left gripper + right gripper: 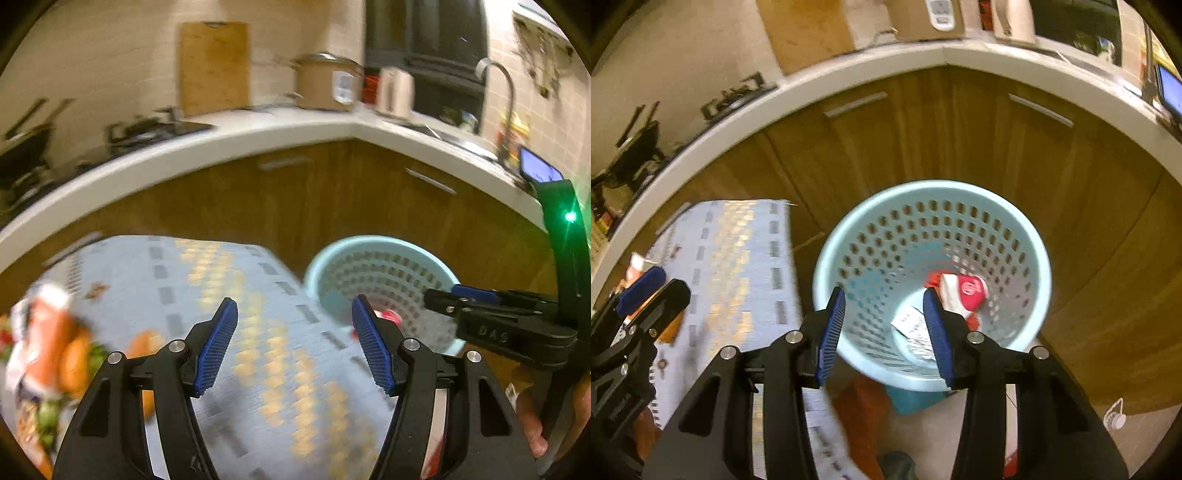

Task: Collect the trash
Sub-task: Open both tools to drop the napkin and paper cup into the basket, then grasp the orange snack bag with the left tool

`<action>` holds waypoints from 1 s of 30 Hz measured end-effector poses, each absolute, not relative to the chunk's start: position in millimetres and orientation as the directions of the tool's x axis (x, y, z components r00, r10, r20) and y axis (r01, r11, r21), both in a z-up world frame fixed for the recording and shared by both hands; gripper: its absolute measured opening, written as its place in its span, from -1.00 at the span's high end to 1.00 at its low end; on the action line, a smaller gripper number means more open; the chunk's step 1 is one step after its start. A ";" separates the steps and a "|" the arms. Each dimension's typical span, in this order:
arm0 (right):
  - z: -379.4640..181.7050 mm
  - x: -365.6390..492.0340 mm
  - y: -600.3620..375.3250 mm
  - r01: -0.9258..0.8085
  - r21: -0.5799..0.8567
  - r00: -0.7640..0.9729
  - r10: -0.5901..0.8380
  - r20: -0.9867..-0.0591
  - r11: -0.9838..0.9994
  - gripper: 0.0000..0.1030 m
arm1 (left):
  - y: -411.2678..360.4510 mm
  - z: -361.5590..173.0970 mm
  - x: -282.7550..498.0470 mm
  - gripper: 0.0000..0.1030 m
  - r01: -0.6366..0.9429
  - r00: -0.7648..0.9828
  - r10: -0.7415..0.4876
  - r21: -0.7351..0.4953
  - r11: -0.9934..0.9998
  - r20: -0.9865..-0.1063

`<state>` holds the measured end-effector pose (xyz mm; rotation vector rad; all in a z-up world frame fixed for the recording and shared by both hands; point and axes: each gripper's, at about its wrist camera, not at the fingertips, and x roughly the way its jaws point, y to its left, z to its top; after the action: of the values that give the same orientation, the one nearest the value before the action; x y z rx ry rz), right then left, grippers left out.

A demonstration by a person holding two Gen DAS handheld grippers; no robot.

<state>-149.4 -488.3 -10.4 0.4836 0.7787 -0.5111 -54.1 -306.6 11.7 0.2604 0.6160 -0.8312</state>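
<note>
Holding my right tongs over the near rim of the pale blue basket, I have their blue pads spread wide with nothing between them. They point down into the basket, which fills the view from twelve to three o'clock. At the bottom lie a red-and-white wrapper and a white printed slip, touching each other. The basket stands on the floor just beside the table's right edge, with the brown cabinets close behind it.

My left tongs hang over the patterned tablecloth, also gaping and empty, aimed level toward the counter. From this side the basket sits at two o'clock past the table edge, and my right tongs reach in from three o'clock over its rim. At nine o'clock, at the table's left edge, blurred wrappers in orange, white and green lie in a heap. The cloth between that heap and the right edge is bare. The pictures are smeared by motion, so finer detail on the heap I cannot tell.
</note>
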 end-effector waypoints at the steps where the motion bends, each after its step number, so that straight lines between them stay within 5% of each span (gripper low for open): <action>1: -5.1 -146.6 -478.4 0.578 0.223 0.621 -0.246 -0.745 0.785 0.21 | -294.3 16.1 -54.1 -0.21 0.743 0.529 -0.607 -0.023 0.669 -0.593; 14: 34.8 -91.9 -333.0 0.340 0.142 0.726 -0.164 -0.668 0.930 0.21 | -97.7 51.6 -28.3 -0.36 0.434 0.761 -0.412 -0.079 0.897 -0.502; 30: -23.7 -28.1 -223.2 0.141 0.104 0.702 -0.025 -0.712 0.984 0.21 | 1.9 -19.6 16.5 -0.62 0.369 0.643 -0.327 -0.095 0.925 -0.693</action>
<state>-28.1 -223.2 -23.7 0.1554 0.7887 -0.0927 16.5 1.9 -19.6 0.0571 0.7778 -0.3965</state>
